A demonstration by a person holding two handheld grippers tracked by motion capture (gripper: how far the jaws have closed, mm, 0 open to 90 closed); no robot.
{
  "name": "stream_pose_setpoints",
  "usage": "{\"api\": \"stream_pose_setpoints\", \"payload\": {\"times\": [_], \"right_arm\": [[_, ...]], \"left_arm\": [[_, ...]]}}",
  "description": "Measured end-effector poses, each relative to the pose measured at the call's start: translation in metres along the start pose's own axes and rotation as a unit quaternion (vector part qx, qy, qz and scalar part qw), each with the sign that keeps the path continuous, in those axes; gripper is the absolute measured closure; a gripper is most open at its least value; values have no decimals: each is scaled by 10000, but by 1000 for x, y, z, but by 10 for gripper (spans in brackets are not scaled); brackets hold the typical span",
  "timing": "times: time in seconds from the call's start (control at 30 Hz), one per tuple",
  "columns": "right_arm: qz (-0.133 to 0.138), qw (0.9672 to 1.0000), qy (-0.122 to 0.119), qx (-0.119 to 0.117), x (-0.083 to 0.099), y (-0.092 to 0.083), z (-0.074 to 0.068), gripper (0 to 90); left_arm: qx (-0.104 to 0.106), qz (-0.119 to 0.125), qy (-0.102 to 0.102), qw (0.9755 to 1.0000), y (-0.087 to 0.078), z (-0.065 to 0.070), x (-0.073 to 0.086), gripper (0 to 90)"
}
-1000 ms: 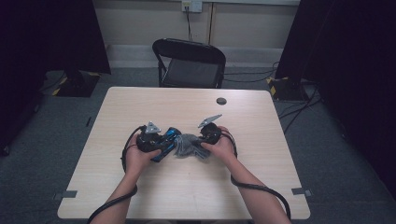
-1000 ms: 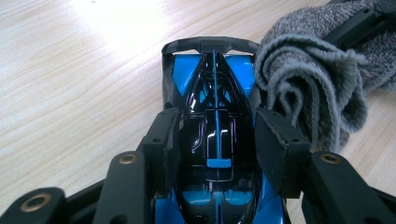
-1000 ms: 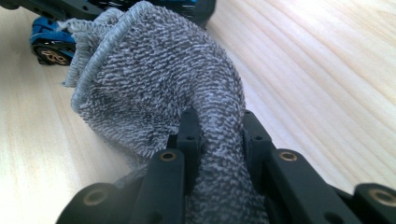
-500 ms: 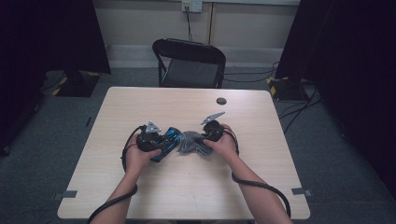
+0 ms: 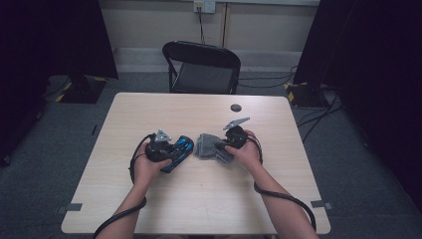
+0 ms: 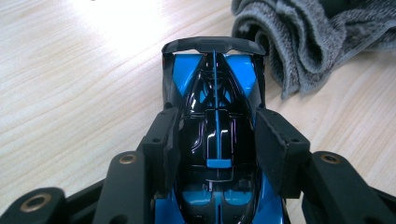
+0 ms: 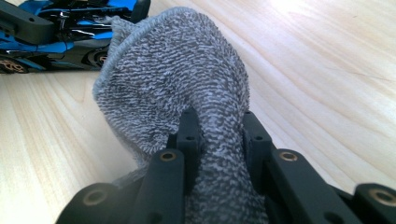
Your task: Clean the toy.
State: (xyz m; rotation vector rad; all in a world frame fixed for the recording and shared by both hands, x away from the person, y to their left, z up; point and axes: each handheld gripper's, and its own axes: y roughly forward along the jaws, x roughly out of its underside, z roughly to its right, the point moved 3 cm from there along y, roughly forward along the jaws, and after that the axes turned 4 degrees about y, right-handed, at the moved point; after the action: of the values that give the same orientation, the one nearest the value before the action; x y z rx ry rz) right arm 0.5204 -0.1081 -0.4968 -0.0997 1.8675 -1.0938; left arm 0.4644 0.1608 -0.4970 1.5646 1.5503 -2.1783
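Note:
A blue and black toy race car (image 6: 215, 98) sits on the wooden table (image 5: 149, 114), and my left gripper (image 6: 215, 140) is shut on its body from both sides. In the high view the car (image 5: 180, 152) lies just right of my left gripper (image 5: 169, 149). A folded grey terry cloth (image 7: 177, 79) is pinched between the jaws of my right gripper (image 7: 218, 130), bunched up ahead of them. Seen from above, the cloth (image 5: 209, 147) lies between the car and my right gripper (image 5: 226, 147), a small gap away from the car's rear wing.
A small dark round disc (image 5: 236, 107) lies near the table's far edge. A black folding chair (image 5: 201, 67) stands behind the table. Cables trail from both grippers along the person's forearms toward the near edge.
My right gripper has drawn the grey cloth a little to the right, away from the car, opening a gap between them. The left gripper and car have stayed put.

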Motion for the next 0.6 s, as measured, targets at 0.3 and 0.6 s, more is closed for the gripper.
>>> {"api": "stream_pose_setpoints", "payload": {"times": [0.3,0.6], "right_arm": [[154,9993,-196,-282,6,-19,-15,740],[177,9978,-354,-539,20,-36,-36,734]], "left_arm": [[77,78,-3,9999,0,-1,1,499],[233,-121,43,9996,-3,0,-3,416]]}}
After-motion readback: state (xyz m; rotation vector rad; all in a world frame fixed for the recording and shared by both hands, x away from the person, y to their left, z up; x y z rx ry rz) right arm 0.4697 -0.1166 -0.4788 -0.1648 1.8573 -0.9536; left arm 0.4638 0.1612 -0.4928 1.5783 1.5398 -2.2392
